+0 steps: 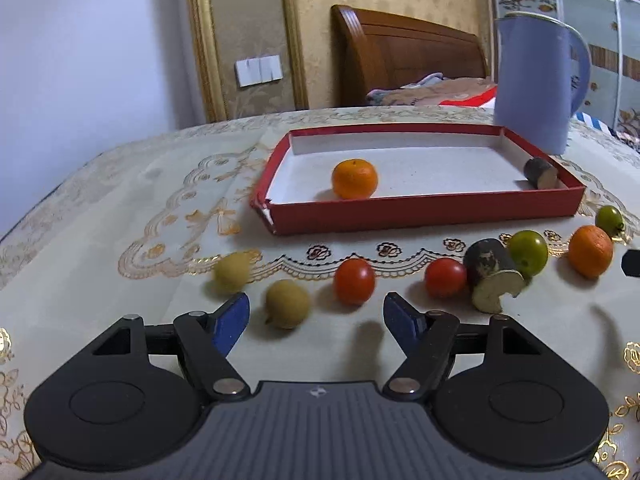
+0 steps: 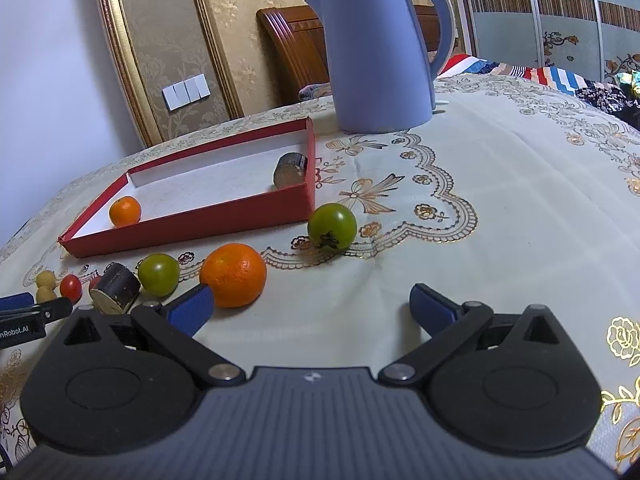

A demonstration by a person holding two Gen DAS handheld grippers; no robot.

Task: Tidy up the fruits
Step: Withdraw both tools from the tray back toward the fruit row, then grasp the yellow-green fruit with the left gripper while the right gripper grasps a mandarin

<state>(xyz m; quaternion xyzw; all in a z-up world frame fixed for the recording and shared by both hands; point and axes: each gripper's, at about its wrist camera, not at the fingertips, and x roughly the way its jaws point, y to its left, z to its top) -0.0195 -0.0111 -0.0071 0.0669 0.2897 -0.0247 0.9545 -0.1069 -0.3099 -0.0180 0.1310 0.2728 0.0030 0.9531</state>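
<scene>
Here we hold two grippers low over a table covered by a cream cloth (image 2: 500, 200) with gold embroidery. Our left gripper (image 1: 314, 314) has its blue fingers (image 1: 232, 322) spread, gripping nothing. A yellow-brown round fruit (image 1: 287, 304) lies on the cloth just inside its left finger, and a red tomato (image 1: 355, 281) sits just ahead of the gap. A second yellow-brown fruit (image 1: 233, 271) lies ahead to the left, slightly blurred. Ahead to the right we see another red tomato (image 1: 445, 277), a dark stubby cut piece (image 1: 494, 278) touching it, a green tomato (image 1: 528, 253), an orange (image 1: 590, 251) and a smaller green tomato (image 1: 609, 220).

Farther ahead stands a shallow red box (image 1: 420, 212) with a white floor, holding one orange (image 1: 354, 179) and one dark cut piece (image 1: 541, 173) in its far right corner. A lilac kettle (image 1: 534, 80) stands beyond the box to the right.

Our right gripper (image 2: 312, 308) is also spread wide and empty. The loose orange sits just ahead of its left finger (image 2: 190, 308), perhaps touching it.
</scene>
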